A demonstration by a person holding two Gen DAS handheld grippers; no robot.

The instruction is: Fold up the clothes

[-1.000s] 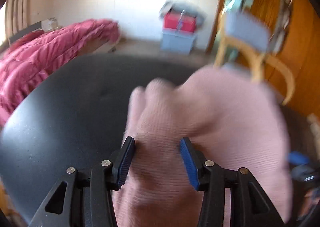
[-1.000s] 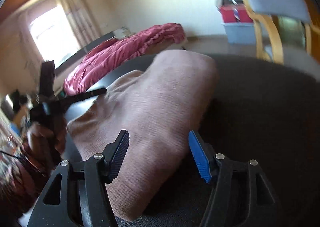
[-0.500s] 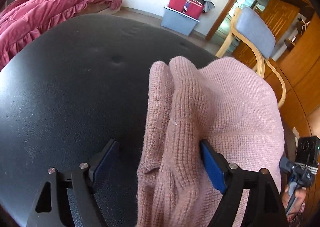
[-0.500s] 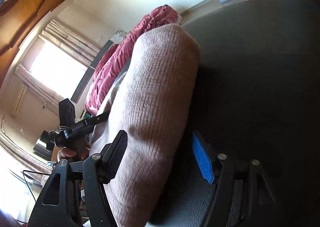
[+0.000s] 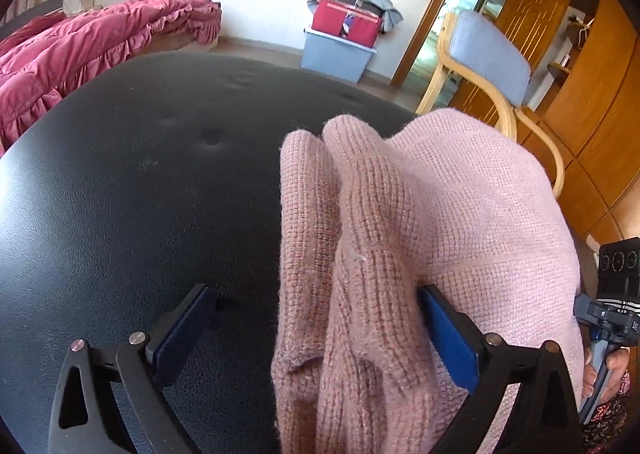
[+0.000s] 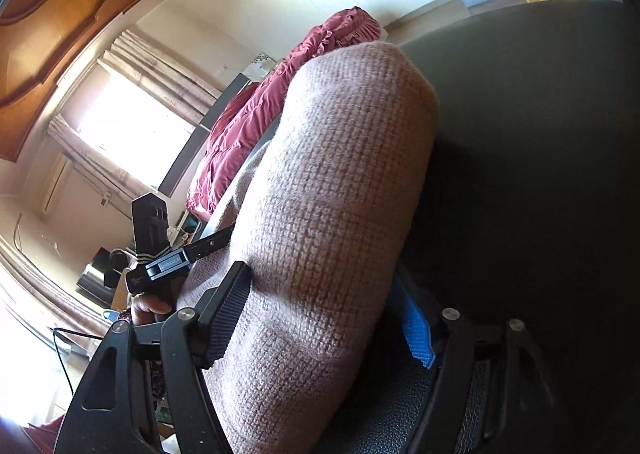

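A black tufted leather surface (image 5: 120, 194) fills the foreground, with a crimson ruffled quilt (image 5: 92, 38) behind it at left, a red box atop a pale blue plastic bin (image 5: 336, 54) by the wall, and a grey-cushioned bentwood chair (image 5: 488, 54) beside wooden cabinets (image 5: 592, 102).

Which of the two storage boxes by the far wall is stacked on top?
The red box, under grey clothing, sits on top of the pale blue box.
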